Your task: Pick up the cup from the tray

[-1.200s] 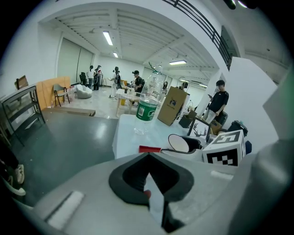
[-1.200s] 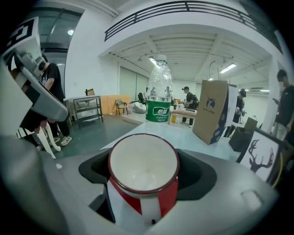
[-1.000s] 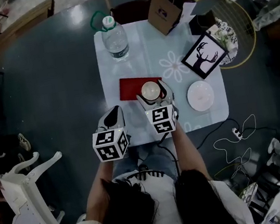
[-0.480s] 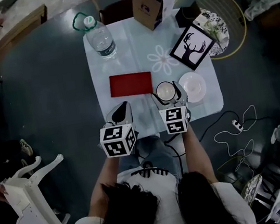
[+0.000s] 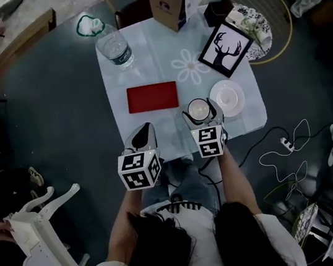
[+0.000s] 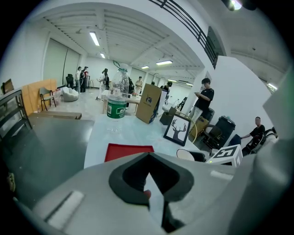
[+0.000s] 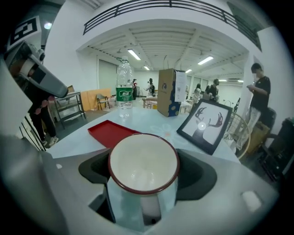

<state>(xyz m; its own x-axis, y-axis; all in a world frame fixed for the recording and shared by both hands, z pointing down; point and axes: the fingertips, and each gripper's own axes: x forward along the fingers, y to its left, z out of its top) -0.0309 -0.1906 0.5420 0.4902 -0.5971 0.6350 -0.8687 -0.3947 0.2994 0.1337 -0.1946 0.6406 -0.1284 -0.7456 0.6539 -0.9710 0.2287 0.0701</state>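
Two tongs in view; state of each?
— Right tongs (image 5: 201, 111) grip the white cup (image 7: 143, 170) by its sides, jaws wide apart. Left tongs (image 5: 144, 132) are closed tip to tip, nothing between.
— Cup location?
— Apart from the red tray (image 5: 152, 97), held upright near the bench (image 5: 143, 64) front edge, just beside the white plate (image 5: 228, 97).

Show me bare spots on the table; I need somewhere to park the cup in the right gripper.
Free: the cloth between bottle and red tray, the flower patch between tray, bag and picture frame, and the empty tray itself. Crowded: the right side, where frame, saucer and the held cup sit close.
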